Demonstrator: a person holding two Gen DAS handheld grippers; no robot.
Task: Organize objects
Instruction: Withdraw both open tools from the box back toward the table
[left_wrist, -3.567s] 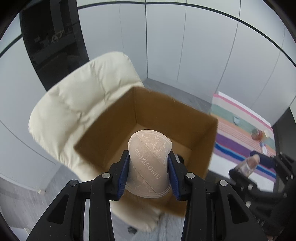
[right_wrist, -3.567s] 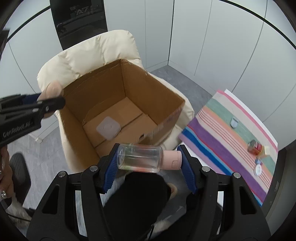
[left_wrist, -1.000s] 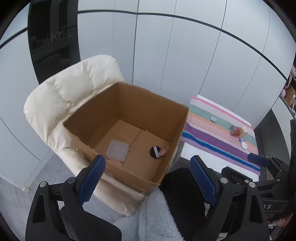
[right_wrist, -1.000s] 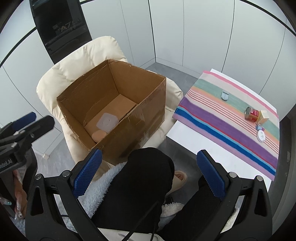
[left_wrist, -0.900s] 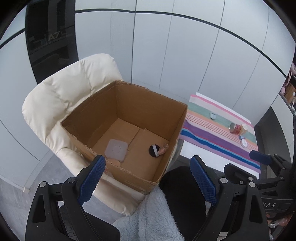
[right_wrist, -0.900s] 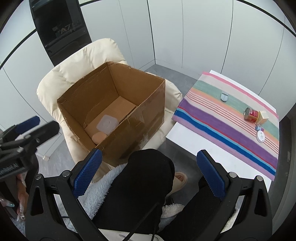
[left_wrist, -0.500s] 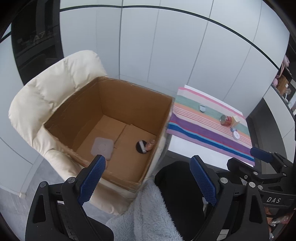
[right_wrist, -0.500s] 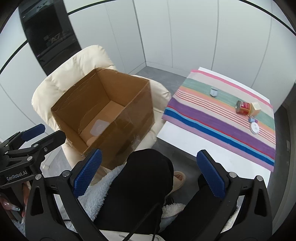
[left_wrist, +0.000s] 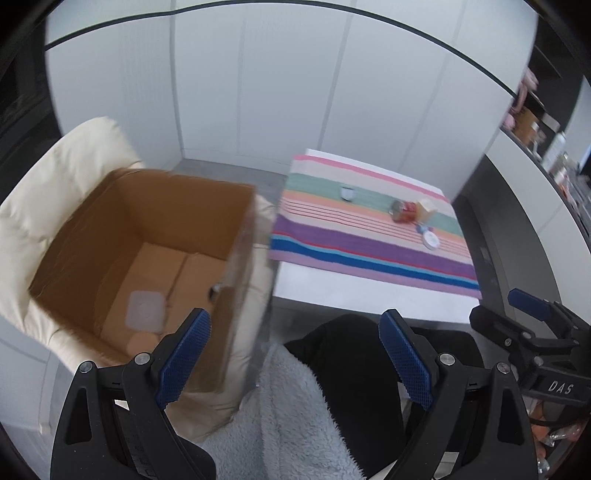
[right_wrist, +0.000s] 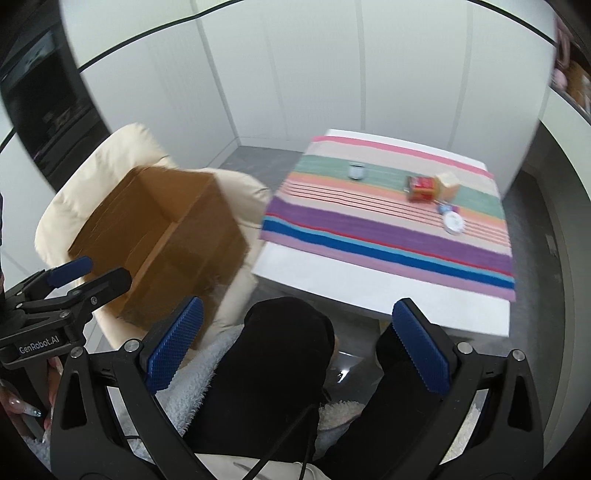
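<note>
Right now both claws are empty and spread wide: the left claw (left_wrist: 295, 363) and the right claw (right_wrist: 297, 347) hang over the person's dark lap (right_wrist: 280, 354), nothing between the blue pads (right_wrist: 173, 345). At about ten o'clock from the lap sits the cardboard box (left_wrist: 155, 254) on a cream armchair (left_wrist: 48, 177), and a pale square lid-like thing (left_wrist: 145, 311) already lies on its floor, with a tan round piece (left_wrist: 142, 341) just beside it.

Further off, at roughly one o'clock, stands the white desk (right_wrist: 369, 291) with its striped cloth (right_wrist: 388, 229). On that cloth wait the things left to sort: a small grey item (right_wrist: 357, 171) on its own, then a red can (right_wrist: 419, 188) touching a tan block (right_wrist: 447, 186), and a white round disc (right_wrist: 453, 222) near them with a tiny blue bit (right_wrist: 442, 209) between.

I'd say the step in hand is reaching for the next pieces. Done well, each claw takes a separate target: the lone grey item is the easy pick, while the can wants the pads set across its sides without nudging the block. The view is blurred, so settle before closing.
</note>
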